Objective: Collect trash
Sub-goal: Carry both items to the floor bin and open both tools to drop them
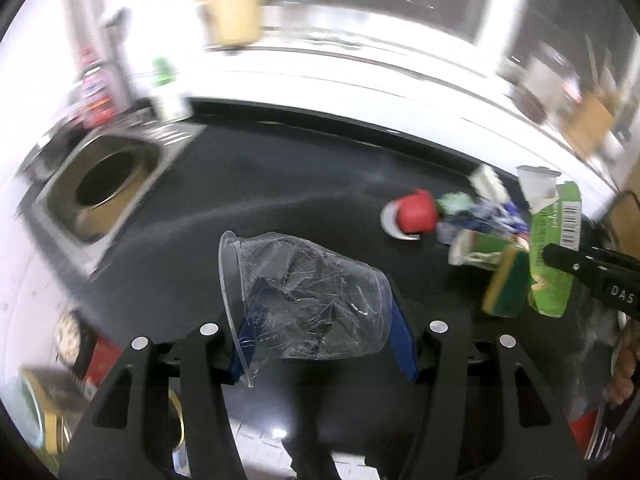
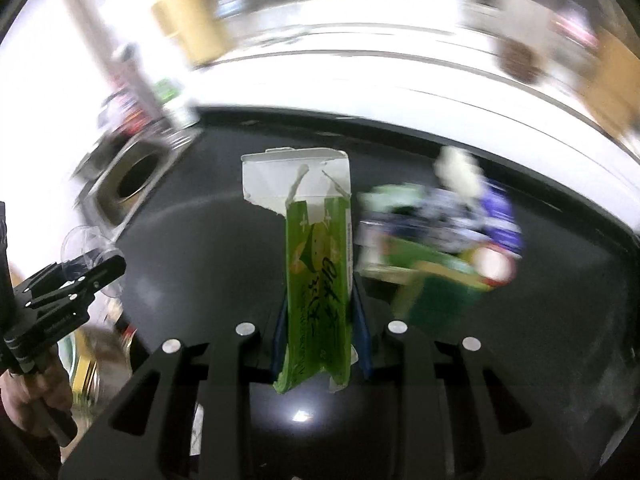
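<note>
Left wrist view: left tongs (image 1: 320, 320) clenched on a crumpled clear plastic cup (image 1: 304, 300), lying sideways between the blue pads, rim to the left, lifted above the dark table (image 1: 280, 176). To the left, set flush in the table, a square steel frame around a round waste opening (image 1: 105, 184); probably the drop point. To the right, the green flattened drink carton (image 1: 554, 256) held by the right tongs, entering from the edge. Behind it, a heap of leftover trash (image 1: 472, 216) on the table: red cap-like piece, blue-and-white wrappers, yellow-and-green sponge. Much blur, so finer detail not readable.

Right wrist view: right tongs (image 2: 320, 328) grasping the green carton (image 2: 320, 280) upright, torn white top edge uppermost, clear of the table. Left tongs (image 2: 80, 276) at the left edge with the clear cup (image 2: 84, 248). Round opening (image 2: 134, 182) far left; blurred heap (image 2: 440, 232) to the right.

Judged step: carrying stage, both pieces picked up and not yet dropped. Next move likely calls for swinging each load leftward over the opening and releasing one at a time, cup first since nearer. Possible snags: both tongs crowding the same hole, the wide cup rim catching on the steel frame, the tall carton needing to go in endwise. Heap at right yet to be collected.
</note>
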`<state>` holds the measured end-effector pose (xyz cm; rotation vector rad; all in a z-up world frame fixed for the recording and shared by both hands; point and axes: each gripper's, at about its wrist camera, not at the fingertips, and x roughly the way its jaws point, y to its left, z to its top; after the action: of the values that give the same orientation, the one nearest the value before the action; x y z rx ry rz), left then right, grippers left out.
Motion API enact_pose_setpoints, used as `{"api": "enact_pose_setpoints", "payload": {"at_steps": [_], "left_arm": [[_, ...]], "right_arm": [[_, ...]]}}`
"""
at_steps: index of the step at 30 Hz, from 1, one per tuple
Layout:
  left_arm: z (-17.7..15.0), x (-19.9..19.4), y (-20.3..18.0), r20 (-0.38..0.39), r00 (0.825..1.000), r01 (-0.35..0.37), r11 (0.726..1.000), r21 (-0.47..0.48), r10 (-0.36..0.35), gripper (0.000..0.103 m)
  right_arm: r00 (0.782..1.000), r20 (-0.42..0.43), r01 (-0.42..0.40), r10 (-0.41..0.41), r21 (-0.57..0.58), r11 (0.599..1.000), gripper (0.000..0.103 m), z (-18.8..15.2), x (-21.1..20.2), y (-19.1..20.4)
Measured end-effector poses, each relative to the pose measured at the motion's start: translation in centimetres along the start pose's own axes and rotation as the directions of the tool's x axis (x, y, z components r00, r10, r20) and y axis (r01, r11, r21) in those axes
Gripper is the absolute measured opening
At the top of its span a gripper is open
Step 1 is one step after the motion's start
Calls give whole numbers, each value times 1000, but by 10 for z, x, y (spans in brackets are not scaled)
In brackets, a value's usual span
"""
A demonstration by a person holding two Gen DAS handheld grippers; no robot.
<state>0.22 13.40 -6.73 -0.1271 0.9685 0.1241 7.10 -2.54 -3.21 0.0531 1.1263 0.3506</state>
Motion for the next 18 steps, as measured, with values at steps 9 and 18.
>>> {"api": "enact_pose_setpoints", "payload": {"at_steps": [9,18], "left_arm": [[-82,-52,147,-43,975,-221,931,-289,218,55],[-193,-75,275,-158,934,-354,765,-539,321,55]], "right_arm": [[959,-146,-280,244,-340,898,28,8,50,216],[864,-374,-494,336,-509,705,28,-65,103,403]]}}
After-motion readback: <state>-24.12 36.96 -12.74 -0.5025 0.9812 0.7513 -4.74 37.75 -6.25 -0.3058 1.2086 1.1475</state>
